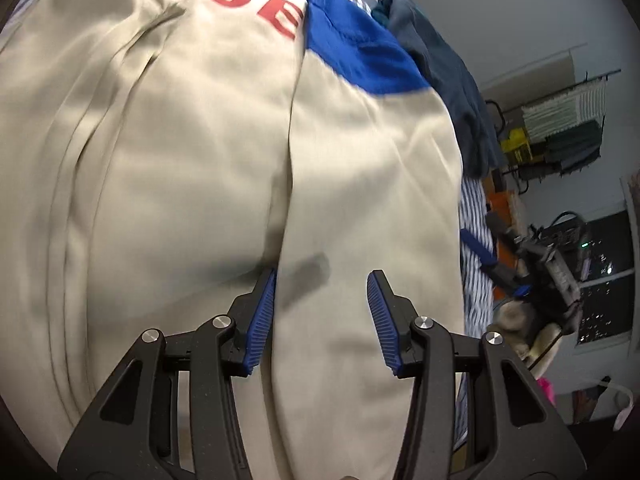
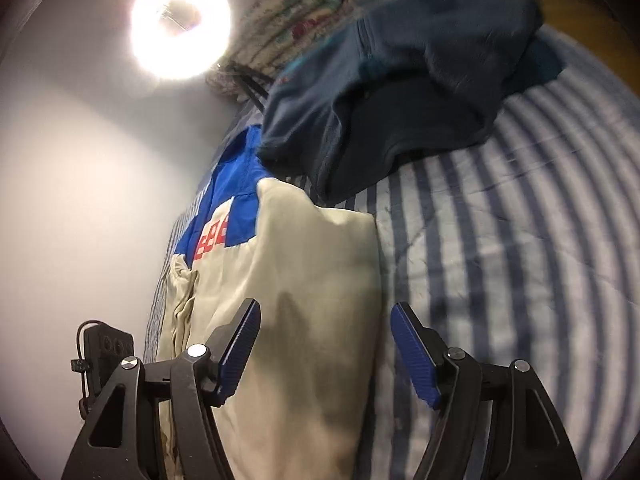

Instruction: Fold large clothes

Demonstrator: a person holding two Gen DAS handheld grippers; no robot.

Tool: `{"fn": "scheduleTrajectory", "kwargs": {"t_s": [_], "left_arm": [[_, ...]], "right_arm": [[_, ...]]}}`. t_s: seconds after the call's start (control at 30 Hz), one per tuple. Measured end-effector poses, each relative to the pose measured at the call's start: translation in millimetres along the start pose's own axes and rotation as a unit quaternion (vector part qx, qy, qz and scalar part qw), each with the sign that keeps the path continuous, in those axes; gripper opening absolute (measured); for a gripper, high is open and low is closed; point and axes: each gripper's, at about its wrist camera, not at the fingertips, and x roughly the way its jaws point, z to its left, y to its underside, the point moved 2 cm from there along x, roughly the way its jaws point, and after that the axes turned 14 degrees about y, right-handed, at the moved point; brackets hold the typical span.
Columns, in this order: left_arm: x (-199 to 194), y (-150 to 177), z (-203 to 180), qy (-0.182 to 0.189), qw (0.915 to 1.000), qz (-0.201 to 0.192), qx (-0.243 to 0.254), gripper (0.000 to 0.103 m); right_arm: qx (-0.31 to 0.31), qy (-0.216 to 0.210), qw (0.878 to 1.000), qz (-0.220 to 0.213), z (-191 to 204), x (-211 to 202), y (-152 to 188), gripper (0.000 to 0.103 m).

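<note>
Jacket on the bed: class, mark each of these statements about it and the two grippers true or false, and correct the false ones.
1. The jacket is beige with a blue top part and red letters. True.
2. The left gripper is shut on the jacket. False: it is open, holding nothing.
3. The bedspread is striped. True.
4. The dark blue clothes lie under the jacket. False: they lie heaped beyond it.
5. The right gripper is open. True.

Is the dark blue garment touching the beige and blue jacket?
Touching. In the right wrist view the dark blue garment overlaps the jacket's blue shoulder, no striped bedding showing between.
</note>
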Motion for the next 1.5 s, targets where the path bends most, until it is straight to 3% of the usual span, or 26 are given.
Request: {"fn": "scheduleTrajectory", "kwargs": {"t_s": [0.03, 0.07, 0.1, 0.13, 0.2, 0.37, 0.43, 0.53, 0.57, 0.67, 0.73, 0.83, 1.07, 1.27, 1.4, 1.43, 1.47, 1.5], "left_arm": [[3, -8, 0, 0.003, 1.0, -0.001, 0.003, 0.042], [6, -13, -1, -0.004, 0.9999, -0.001, 0.014, 0.021], [8, -16, -2, -0.016, 0.9995, 0.0, 0.028, 0.006], [11, -18, -5, -0.021, 0.9991, 0.001, 0.037, 0.0], [6, -21, -9, -0.02, 0.9983, -0.014, 0.052, 0.0], [-9, -37, -21, -0.02, 0.9954, -0.057, 0.075, 0.0], [0, -42, -21, -0.029, 0.9952, -0.046, 0.081, 0.0], [10, -38, -15, -0.052, 0.9958, -0.023, 0.072, 0.0], [9, -33, -13, -0.058, 0.9959, -0.018, 0.066, 0.005], [-12, -16, -18, -0.068, 0.9934, -0.037, 0.084, 0.027], [-32, 5, -28, -0.081, 0.9888, -0.051, 0.114, 0.028], [-52, 42, -44, -0.07, 0.9856, -0.04, 0.149, 0.028], [-69, 177, -67, -0.036, 0.976, 0.046, 0.21, 0.028], [-45, 245, -74, -0.019, 0.9692, 0.095, 0.226, 0.028], [-30, 264, -76, -0.026, 0.9646, 0.101, 0.242, 0.028], [-26, 266, -77, -0.026, 0.9641, 0.103, 0.243, 0.028], [-21, 270, -78, -0.024, 0.9636, 0.106, 0.244, 0.028], [-20, 275, -78, -0.025, 0.9628, 0.107, 0.247, 0.028]], "right_arm": [[-0.003, -0.007, 1.0, 0.004, 3, 9, -3, 0.065], [-0.004, -0.013, 1.0, 0.007, 5, 16, -6, 0.049], [-0.005, -0.016, 1.0, 0.009, 7, 21, -7, 0.025], [-0.007, -0.013, 1.0, 0.013, 9, 25, -9, 0.02], [-0.017, 0.0, 1.0, 0.002, 14, 20, -11, 0.004], [-0.067, 0.059, 0.995, -0.054, 32, 5, -31, 0.002], [-0.077, 0.094, 0.991, -0.052, 35, 14, -37, 0.002], [-0.072, 0.126, 0.989, -0.026, 36, 30, -36, 0.025], [-0.068, 0.128, 0.989, -0.019, 33, 30, -36, 0.029], [-0.082, 0.126, 0.988, -0.019, 34, 9, -25, 0.03], [-0.096, 0.117, 0.988, -0.011, 36, -17, -5, 0.033], [-0.122, 0.102, 0.987, 0.005, 36, -52, 32, 0.033], [-0.145, 0.023, 0.985, 0.095, 27, -119, 148, 0.034], [-0.156, 0.009, 0.976, 0.15, 25, -132, 223, 0.036], [-0.15, 0.015, 0.971, 0.187, 18, -121, 250, 0.036], [-0.152, 0.019, 0.97, 0.191, 18, -116, 253, 0.035], [-0.153, 0.022, 0.968, 0.196, 18, -112, 257, 0.027], [-0.152, 0.02, 0.968, 0.199, 18, -108, 259, 0.012]]}}
